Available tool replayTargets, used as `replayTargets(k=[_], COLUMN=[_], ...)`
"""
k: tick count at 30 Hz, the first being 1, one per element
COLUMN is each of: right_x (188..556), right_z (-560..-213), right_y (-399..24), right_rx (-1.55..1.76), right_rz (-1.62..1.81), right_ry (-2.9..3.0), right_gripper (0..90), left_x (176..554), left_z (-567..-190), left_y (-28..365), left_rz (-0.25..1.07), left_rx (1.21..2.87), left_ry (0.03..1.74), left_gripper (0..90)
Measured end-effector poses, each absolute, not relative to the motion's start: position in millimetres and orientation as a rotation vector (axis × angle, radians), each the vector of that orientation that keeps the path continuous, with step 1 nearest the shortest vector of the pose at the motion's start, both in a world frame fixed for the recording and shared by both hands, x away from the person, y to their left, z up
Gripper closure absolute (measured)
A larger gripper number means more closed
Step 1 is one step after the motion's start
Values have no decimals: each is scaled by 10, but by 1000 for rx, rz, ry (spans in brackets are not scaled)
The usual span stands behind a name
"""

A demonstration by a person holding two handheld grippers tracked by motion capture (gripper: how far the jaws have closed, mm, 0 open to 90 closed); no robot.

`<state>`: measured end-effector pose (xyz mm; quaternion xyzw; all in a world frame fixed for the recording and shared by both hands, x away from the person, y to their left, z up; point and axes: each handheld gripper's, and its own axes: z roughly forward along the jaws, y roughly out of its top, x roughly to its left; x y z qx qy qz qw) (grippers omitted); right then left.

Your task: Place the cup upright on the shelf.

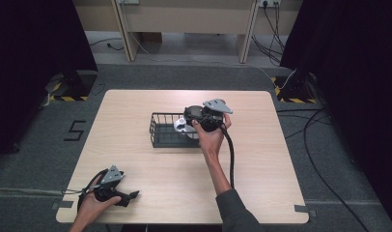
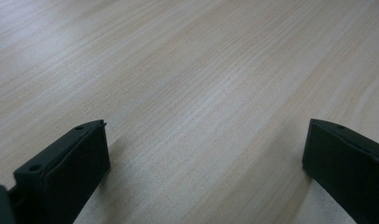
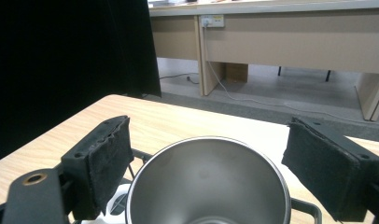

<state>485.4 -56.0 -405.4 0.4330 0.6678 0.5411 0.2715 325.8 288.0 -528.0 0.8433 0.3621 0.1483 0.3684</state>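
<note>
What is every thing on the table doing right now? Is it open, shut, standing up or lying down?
Steel cup: upright, mouth open, nothing seen inside, standing in the basket.
Wire basket: upright on the table.
White thing: lying in the basket beside the cup; too small to name.
Right tool: closed on the cup's sides.
Left tool: open, low over the table, nothing between its jaws.
</note>
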Motion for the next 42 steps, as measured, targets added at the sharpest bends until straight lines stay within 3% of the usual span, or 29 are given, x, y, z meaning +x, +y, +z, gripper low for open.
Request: replayTargets(k=[42], right_x=[4448], right_z=[-4039], right_y=[-873], right_rx=[1098], right_rz=[1484], right_ry=[1869], right_gripper=[150], left_x=[3252], left_z=[-5282], left_y=[2882], left_rz=[382], left_rx=[2164], left_ry=[930], left_gripper=[0])
